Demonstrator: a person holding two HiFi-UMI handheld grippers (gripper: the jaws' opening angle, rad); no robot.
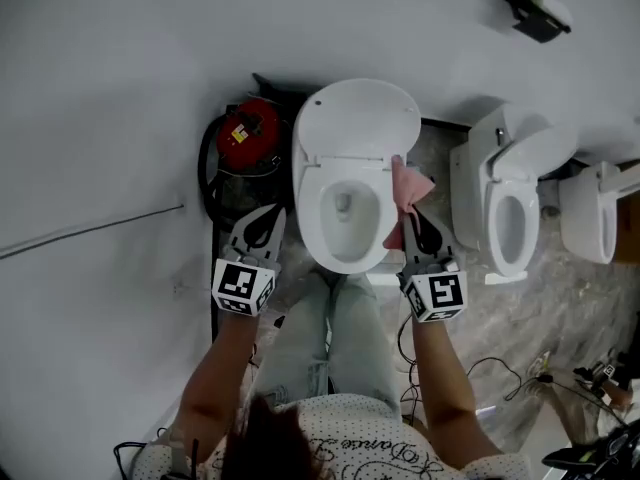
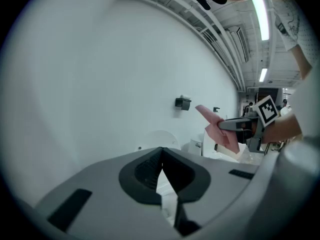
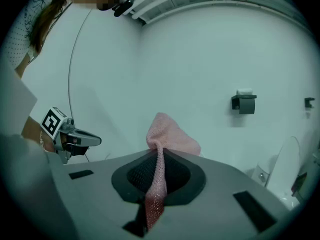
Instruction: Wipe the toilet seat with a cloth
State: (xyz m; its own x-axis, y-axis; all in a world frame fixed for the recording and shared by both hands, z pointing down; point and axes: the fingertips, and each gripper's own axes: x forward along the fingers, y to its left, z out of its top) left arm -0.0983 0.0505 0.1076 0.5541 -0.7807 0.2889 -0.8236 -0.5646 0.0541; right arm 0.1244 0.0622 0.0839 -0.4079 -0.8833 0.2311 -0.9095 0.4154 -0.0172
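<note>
"Looking down from the head view, what stands before the person?"
"An oval white plastic toilet seat (image 1: 307, 208), lowered, with its white lid (image 1: 358, 118) tipped up against the wall. That leaves the whole seat ring open for wiping."
"Where is the cloth?"
"A pink knitted cloth (image 1: 408, 190) sits at the seat's right rear edge, close to the hinge. The right gripper (image 1: 415, 218) has its fingers clamped on it. Its own view shows a pinched fold running between them, with the rest bunched beyond the tips. I cannot tell whether the cloth presses on the seat."
"And the other one?"
"The left gripper (image 1: 265, 220) hovers just beside the seat's left edge, fingers together on nothing, probably kept out of the cloth's way."
"How far along is the wiping?"
"With the cloth at the back corner, most of the ring looks left to do."
</note>
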